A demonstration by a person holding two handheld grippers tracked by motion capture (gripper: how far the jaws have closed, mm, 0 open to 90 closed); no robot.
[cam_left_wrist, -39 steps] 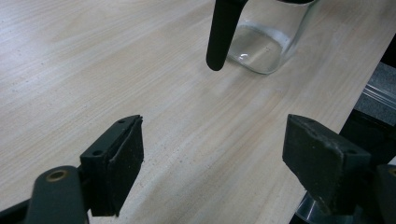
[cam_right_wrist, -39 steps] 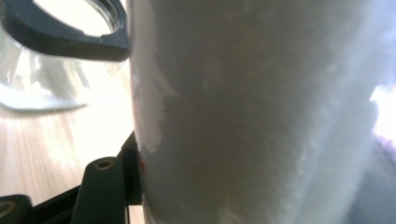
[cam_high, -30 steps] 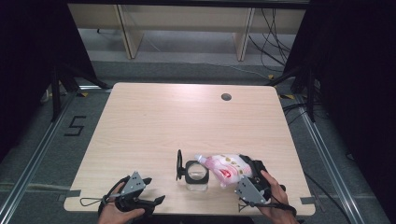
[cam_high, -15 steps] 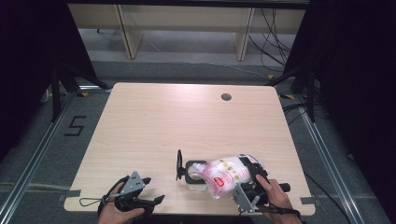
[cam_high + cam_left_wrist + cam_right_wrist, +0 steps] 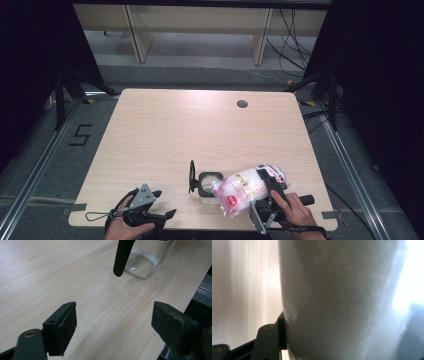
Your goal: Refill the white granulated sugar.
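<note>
A clear plastic bag (image 5: 239, 192) of white grains with a red label hangs tilted just above the table's near edge. Its narrow end points left at a small glass jar (image 5: 210, 184). My right gripper (image 5: 263, 194) is shut on the bag's right part. In the right gripper view the bag (image 5: 342, 297) presses against the left finger (image 5: 282, 333). A black hinged lid (image 5: 192, 176) stands on edge at the jar's left. My left gripper (image 5: 165, 202) rests at the near left, open and empty. In the left gripper view (image 5: 115, 325) the jar (image 5: 146, 262) and lid (image 5: 122, 257) lie ahead.
The light wooden table (image 5: 200, 130) has a round cable hole (image 5: 242, 104) at its far right. Dark floor rails run along both sides, and shelving stands beyond the far edge.
The bag has tipped and rolled in my right gripper, sinking toward the near edge with its red label now showing. The left gripper has stayed put.
</note>
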